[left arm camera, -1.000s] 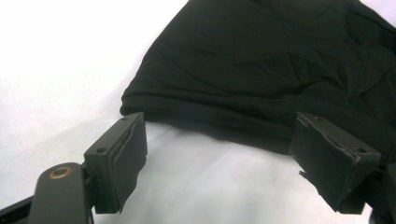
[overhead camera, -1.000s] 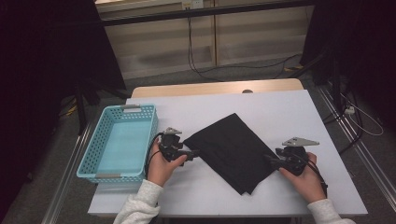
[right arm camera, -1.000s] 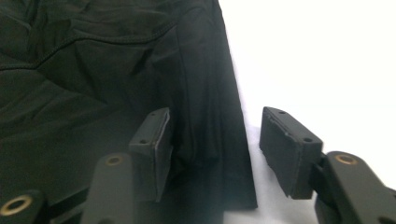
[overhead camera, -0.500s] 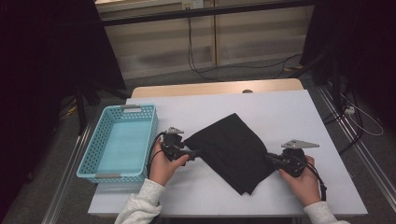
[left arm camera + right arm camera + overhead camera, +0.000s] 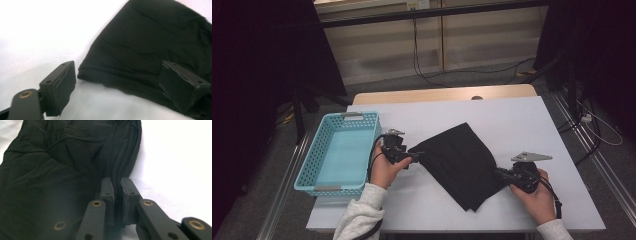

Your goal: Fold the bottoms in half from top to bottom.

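Light grey knit sleeves — black tools with brass rivets, trailing black cables, a grey three-cornered plate on top.

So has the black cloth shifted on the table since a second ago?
No. In the high view the black cloth lies the same way, its left corner as near the blue basket as before.

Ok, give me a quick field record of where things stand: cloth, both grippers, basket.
cloth: black cloth, folded, flat on the white table
right gripper: jaws have just been closing, now pinched on the cloth's edge
left gripper: jaws apart, cloth's corner between them, pads not pressing
basket: blue basket left of the cloth, nothing inside
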Demonstrator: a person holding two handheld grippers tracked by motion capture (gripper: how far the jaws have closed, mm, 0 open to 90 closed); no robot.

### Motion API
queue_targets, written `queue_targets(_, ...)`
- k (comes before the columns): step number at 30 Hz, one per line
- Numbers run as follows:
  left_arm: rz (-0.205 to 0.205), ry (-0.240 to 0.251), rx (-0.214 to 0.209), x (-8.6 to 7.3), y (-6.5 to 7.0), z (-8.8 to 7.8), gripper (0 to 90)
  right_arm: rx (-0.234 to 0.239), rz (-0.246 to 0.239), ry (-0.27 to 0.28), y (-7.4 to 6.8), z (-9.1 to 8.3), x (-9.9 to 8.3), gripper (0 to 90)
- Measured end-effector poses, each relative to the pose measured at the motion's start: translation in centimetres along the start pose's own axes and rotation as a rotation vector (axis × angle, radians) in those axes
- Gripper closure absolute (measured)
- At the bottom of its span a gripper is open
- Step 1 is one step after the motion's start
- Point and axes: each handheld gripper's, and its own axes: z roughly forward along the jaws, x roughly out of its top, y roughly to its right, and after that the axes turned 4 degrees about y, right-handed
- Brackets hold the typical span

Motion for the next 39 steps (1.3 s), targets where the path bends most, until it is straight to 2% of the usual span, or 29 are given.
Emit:
queue_targets(1,0.009,0.011,0.009,0.1,-0.1,0.3,17.9,-0.003,0.0,0.0,-0.1,0.0,0.0,81.4)
queue_targets(2,0.017,0.002,0.008,0.2,-0.2,0.5,17.8,-0.006,-0.004,0.002,-0.2,-0.1,-0.1,81.4)
queue_targets(4,0.001,-0.018,0.035,0.3,-0.5,1.2,17.1,-0.006,-0.006,0.004,-0.2,-0.1,-0.2,81.3)
queue_targets(6,0.008,-0.032,0.063,0.5,-1.0,1.6,17.2,-0.004,-0.012,0.008,-0.2,-0.1,-0.2,81.3)
queue_targets(9,0.007,-0.051,0.076,0.3,-1.3,2.2,17.0,0.002,-0.012,0.01,-0.1,-0.1,-0.3,81.3)
queue_targets(11,0.045,-0.042,0.092,0.1,-1.2,2.4,16.6,0.005,-0.011,0.011,-0.1,-0.1,-0.3,81.2)
queue_targets(15,0.064,-0.034,0.127,-0.1,-0.7,2.6,15.7,0.007,-0.011,0.012,0.0,0.0,-0.3,81.2)
queue_targets(17,0.101,-0.047,0.143,-0.2,-0.3,2.8,15.0,0.004,-0.009,0.013,0.0,0.0,-0.3,81.2)
queue_targets(21,0.113,-0.048,0.163,-0.3,-0.1,2.8,15.8,-0.005,-0.023,0.011,-0.2,0.0,-0.3,81.1)
queue_targets(22,0.133,-0.058,0.168,-0.3,0.0,2.8,17.8,-0.006,-0.023,0.012,-0.2,0.0,-0.3,81.1)
queue_targets(25,0.131,-0.071,0.152,-0.2,0.3,2.6,24.9,-0.006,-0.023,0.013,-0.2,0.0,-0.3,81.2)
queue_targets(29,0.126,-0.104,0.135,0.1,0.7,2.4,39.4,-0.011,-0.022,0.014,-0.3,0.0,-0.3,81.2)
queue_targets(33,0.113,-0.135,0.122,0.5,0.8,2.4,48.4,-0.013,-0.027,0.014,-0.3,0.0,-0.3,81.2)
queue_targets(39,0.061,-0.154,0.082,0.7,0.8,2.4,62.0,-0.016,-0.029,0.014,-0.4,0.0,-0.3,81.2)
